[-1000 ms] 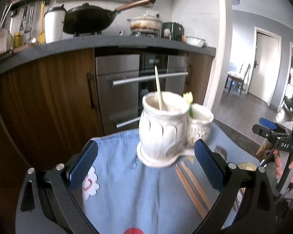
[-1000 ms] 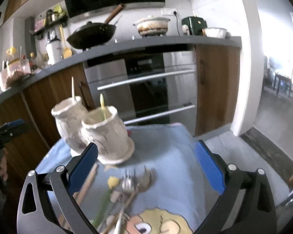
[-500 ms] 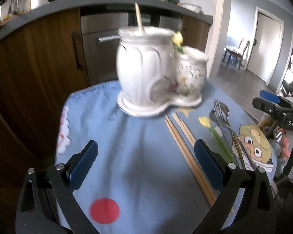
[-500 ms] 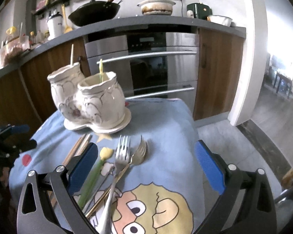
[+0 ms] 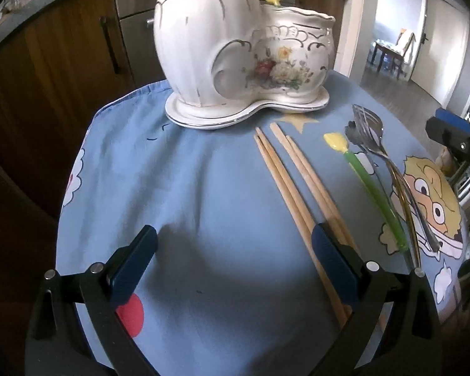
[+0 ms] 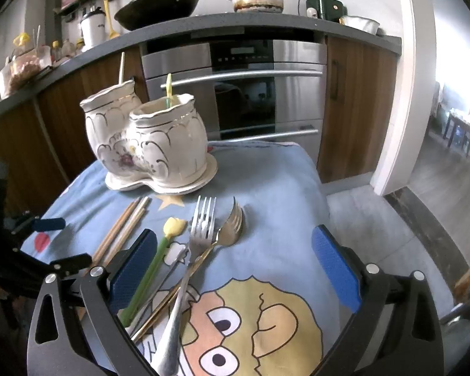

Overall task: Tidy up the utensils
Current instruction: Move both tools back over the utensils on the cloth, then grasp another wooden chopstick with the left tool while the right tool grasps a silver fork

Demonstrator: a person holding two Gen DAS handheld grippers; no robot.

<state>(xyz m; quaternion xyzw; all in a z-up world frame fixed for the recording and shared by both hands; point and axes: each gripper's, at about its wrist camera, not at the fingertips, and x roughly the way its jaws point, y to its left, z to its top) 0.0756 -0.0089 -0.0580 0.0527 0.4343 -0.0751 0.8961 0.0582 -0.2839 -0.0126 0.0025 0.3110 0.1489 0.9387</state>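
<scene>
Looks like I'm at the reach-in step, left gripper (image 5: 233, 263) and right gripper (image 6: 233, 266) both spread empty over the loose chopsticks (image 5: 293, 185) and fork (image 6: 194, 257), so next I'd pinch one for the ceramic holder (image 6: 147, 144).

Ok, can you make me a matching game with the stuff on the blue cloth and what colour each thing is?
Things:
1. chopsticks
2. fork
3. tulip-tipped stick
4. double holder

Colours:
A. white with painted flowers
B. green with a yellow end
C. pale wood
D. shiny silver

Pairs: 1-C, 2-D, 3-B, 4-A
</scene>
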